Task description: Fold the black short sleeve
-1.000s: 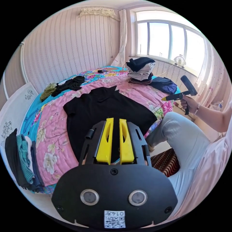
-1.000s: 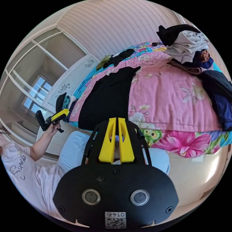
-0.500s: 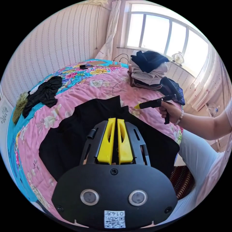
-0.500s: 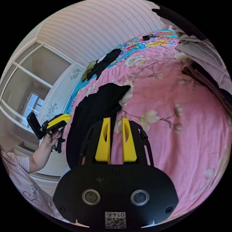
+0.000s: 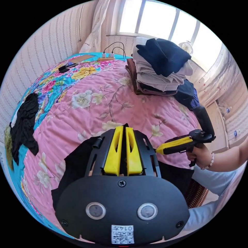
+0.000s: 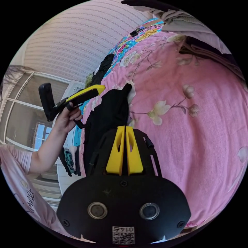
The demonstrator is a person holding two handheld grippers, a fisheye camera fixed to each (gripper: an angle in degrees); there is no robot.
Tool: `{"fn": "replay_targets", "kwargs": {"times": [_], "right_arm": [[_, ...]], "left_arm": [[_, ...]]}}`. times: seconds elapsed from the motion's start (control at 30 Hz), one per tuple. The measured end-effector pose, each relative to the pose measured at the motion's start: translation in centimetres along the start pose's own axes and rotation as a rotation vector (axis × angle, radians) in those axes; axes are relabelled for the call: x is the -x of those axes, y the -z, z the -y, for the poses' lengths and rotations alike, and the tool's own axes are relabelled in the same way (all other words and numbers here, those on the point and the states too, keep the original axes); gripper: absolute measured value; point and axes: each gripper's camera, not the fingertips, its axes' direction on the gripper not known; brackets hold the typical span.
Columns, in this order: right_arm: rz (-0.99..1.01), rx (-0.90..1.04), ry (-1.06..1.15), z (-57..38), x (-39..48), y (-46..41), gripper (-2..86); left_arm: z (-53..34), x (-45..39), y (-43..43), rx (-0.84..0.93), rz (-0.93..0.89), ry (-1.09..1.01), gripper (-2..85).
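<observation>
The black short sleeve (image 5: 75, 165) is spread flat on the pink floral quilt (image 5: 103, 103), w/ most of it hidden under the left gripper (image 5: 123, 128) in the left gripper view. In the right gripper view the garment (image 6: 111, 113) is seen just ahead of the right gripper (image 6: 125, 127) and slightly to its left, a pointed edge reaching away from the tips.

Left gripper: yellow jaws are drawn together, tips nearly touching, over the shirt's far edge; whether cloth is pinched can't be told. Right gripper: jaws are likewise brought together at the shirt's edge; a grip on fabric can't be confirmed.

In the left gripper view the right gripper (image 5: 158, 150) is seen to the right, held in a hand (image 5: 200, 156), tip near the shirt's edge. In the right gripper view the left gripper (image 6: 102, 87) is held in a hand (image 6: 66, 118) to the left, above the shirt.

Further ahead of the left gripper, a stack of folded clothes (image 5: 160, 69) is set on the quilt. A dark crumpled garment (image 5: 23, 126) is left far to its left.
</observation>
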Motion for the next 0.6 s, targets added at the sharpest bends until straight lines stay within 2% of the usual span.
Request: {"fn": "replay_targets", "kwargs": {"times": [0.1, 0.2, 0.23, 0.37, 0.5, 0.6], "right_arm": [[0.002, 0.025, -0.038, 0.7, -0.2, -1.2, -0.1], [0.014, 0.032, -0.061, 1.6, -0.2, -2.0, -0.1], [0.019, 0.033, -0.066, 2.0, -0.1, -2.2, -0.1], [0.033, -0.007, -0.060, 3.5, 0.9, -2.3, -0.1], [0.039, -0.110, -0.049, 4.6, 2.5, -1.7, -0.1], [0.025, -0.185, -0.076, 5.5, 3.6, -1.8, -0.1]], "left_arm": [[2.8, 0.8, -3.8, 0.095, -0.079, -0.034, 5.7], [3.6, 2.1, -7.7, 0.287, -0.052, -0.067, 3.8], [3.6, 2.6, -7.8, 0.293, -0.044, -0.067, 2.7], [3.1, 6.2, -4.8, 0.115, -0.009, 0.000, -0.6], [2.4, 9.6, -3.4, -0.128, -0.155, 0.058, -0.8], [1.7, 11.1, -6.5, -0.076, -0.120, 0.120, -0.6]]}}
